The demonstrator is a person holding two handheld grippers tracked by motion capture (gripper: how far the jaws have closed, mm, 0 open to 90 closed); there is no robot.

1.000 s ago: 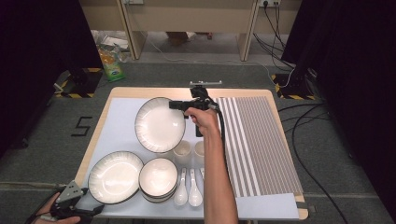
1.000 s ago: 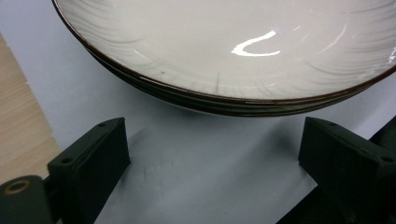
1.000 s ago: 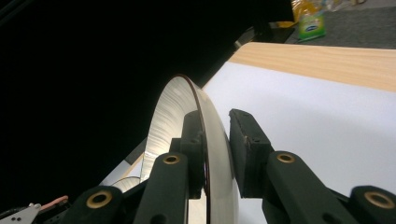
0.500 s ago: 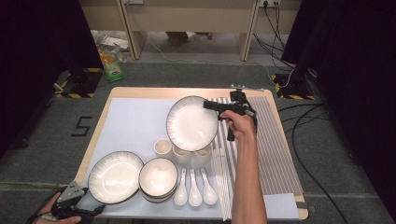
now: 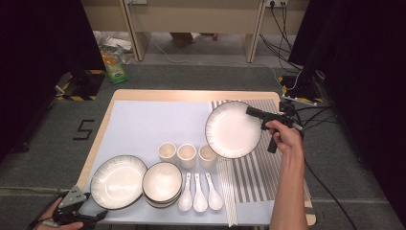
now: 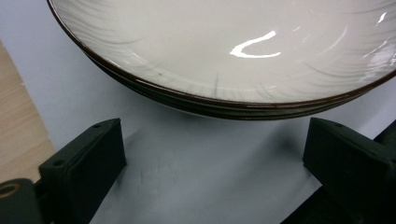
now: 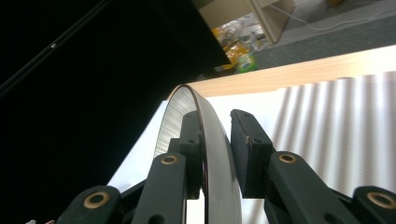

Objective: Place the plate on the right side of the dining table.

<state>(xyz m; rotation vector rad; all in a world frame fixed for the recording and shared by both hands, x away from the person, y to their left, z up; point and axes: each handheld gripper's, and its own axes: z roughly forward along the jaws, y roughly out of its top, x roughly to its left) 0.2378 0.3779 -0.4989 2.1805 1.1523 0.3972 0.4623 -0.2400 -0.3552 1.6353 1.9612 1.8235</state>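
Partly cut off, left tongs spread by a plate; right tongs pinching another plate

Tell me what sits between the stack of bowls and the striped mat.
Three white spoons lie side by side between the stack of bowls and the striped mat, seen in the high view.

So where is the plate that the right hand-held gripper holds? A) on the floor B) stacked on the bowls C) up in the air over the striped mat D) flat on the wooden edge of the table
C: the right hand-held gripper pinches the plate by its rim, tilted, above the striped mat.
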